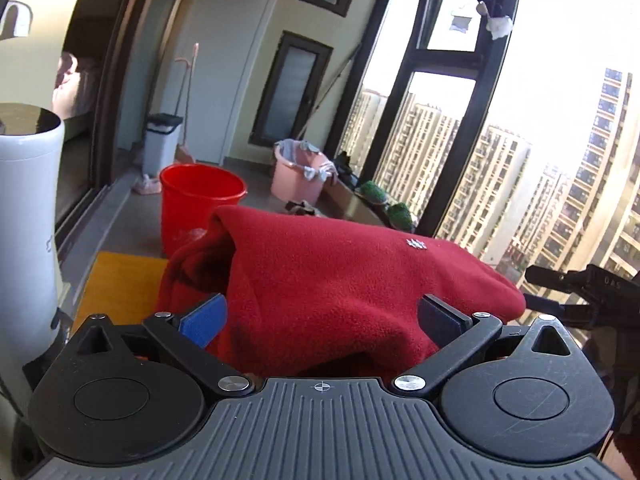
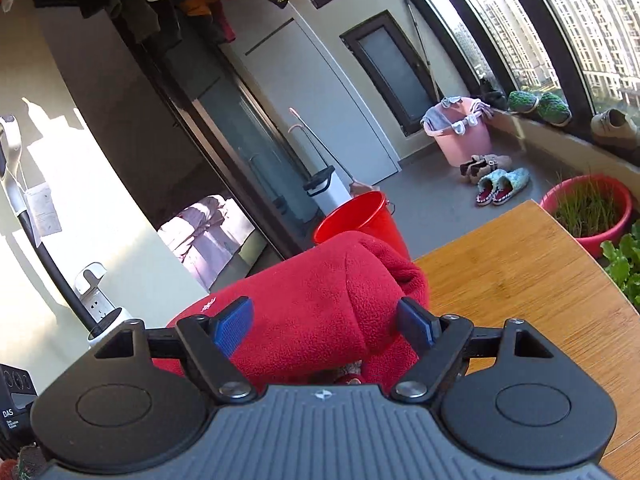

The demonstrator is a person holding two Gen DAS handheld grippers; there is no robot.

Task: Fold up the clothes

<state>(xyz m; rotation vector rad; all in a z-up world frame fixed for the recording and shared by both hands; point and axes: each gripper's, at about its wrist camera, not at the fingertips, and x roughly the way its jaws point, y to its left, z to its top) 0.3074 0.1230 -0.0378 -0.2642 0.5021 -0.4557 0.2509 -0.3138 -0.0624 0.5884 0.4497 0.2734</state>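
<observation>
A red fleece garment (image 1: pixel 340 272) lies bundled with a rolled fold on top, and a small white logo shows on it. It rests at the edge of a wooden table (image 2: pixel 520 280). My left gripper (image 1: pixel 322 316) stands wide, the bundle filling the space between its blue pads (image 1: pixel 204 320); the left pad's face is bare. My right gripper (image 2: pixel 324 326) is also wide, the garment (image 2: pixel 312 292) between its fingers with no pad visibly pressing on it. The right gripper's black body (image 1: pixel 592 292) shows at the right edge of the left wrist view.
A red bucket (image 2: pixel 356 220) stands on the floor just past the table. A white cylinder (image 1: pixel 28 208) rises at the left. Further off are a pink basket (image 2: pixel 464 132), slippers (image 2: pixel 504 186) and a red pot of grass (image 2: pixel 588 208) beside tall windows.
</observation>
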